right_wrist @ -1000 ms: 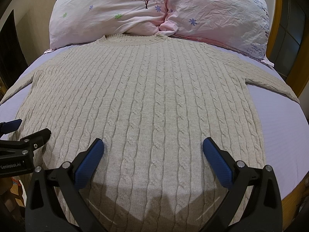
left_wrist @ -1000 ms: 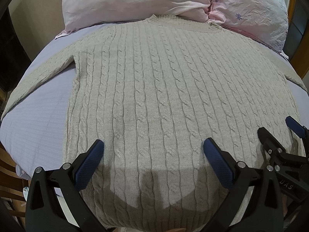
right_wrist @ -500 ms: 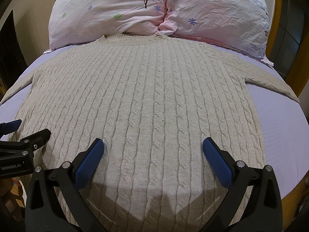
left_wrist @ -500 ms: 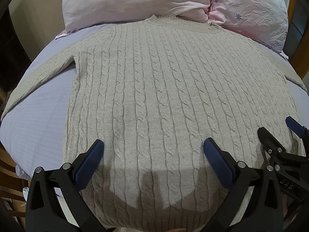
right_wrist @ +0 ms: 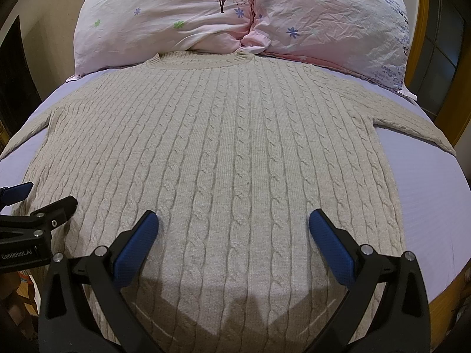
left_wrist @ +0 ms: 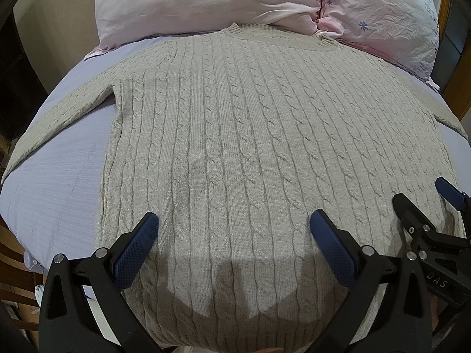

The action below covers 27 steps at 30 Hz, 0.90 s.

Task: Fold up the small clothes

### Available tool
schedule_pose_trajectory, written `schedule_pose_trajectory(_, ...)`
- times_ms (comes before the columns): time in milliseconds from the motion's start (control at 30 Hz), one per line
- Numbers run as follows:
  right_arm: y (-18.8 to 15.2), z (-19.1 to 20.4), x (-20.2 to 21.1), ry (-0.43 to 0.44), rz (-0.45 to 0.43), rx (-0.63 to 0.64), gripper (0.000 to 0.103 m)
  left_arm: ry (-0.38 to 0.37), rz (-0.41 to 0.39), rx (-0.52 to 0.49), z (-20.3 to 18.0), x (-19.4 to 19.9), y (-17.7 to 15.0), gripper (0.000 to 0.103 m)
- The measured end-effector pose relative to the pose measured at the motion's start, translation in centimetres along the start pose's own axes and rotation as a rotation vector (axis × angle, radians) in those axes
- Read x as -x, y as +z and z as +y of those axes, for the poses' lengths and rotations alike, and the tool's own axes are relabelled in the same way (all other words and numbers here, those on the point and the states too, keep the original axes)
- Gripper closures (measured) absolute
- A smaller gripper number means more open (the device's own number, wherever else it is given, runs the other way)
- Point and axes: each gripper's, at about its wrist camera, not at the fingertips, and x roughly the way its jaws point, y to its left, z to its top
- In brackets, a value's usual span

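Note:
A beige cable-knit sweater [left_wrist: 250, 147] lies flat and spread out on the bed, collar toward the pillows, sleeves stretched out to both sides. It also fills the right wrist view [right_wrist: 229, 161]. My left gripper [left_wrist: 234, 235] is open and empty, hovering over the sweater's lower left part near the hem. My right gripper [right_wrist: 234, 235] is open and empty over the lower right part. The right gripper also shows at the right edge of the left wrist view [left_wrist: 424, 206], and the left gripper at the left edge of the right wrist view [right_wrist: 38, 197].
The bed has a lavender sheet [left_wrist: 53, 182] [right_wrist: 432, 206]. Two pink flowered pillows [right_wrist: 164, 17] [right_wrist: 332, 26] lie at the head, touching the collar. A wooden bed frame [right_wrist: 424, 58] runs along the right. Dark furniture [left_wrist: 11, 67] stands at the left.

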Motion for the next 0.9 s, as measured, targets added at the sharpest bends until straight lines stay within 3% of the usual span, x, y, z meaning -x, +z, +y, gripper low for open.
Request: schedule_pose_trajectory(900, -0.24, 0.07, -0.42, 0.0, 0.016, 0.005, 0.002, 0.001, 0.018, 0.001, 0.19, 0.12, 0.56, 0.001)
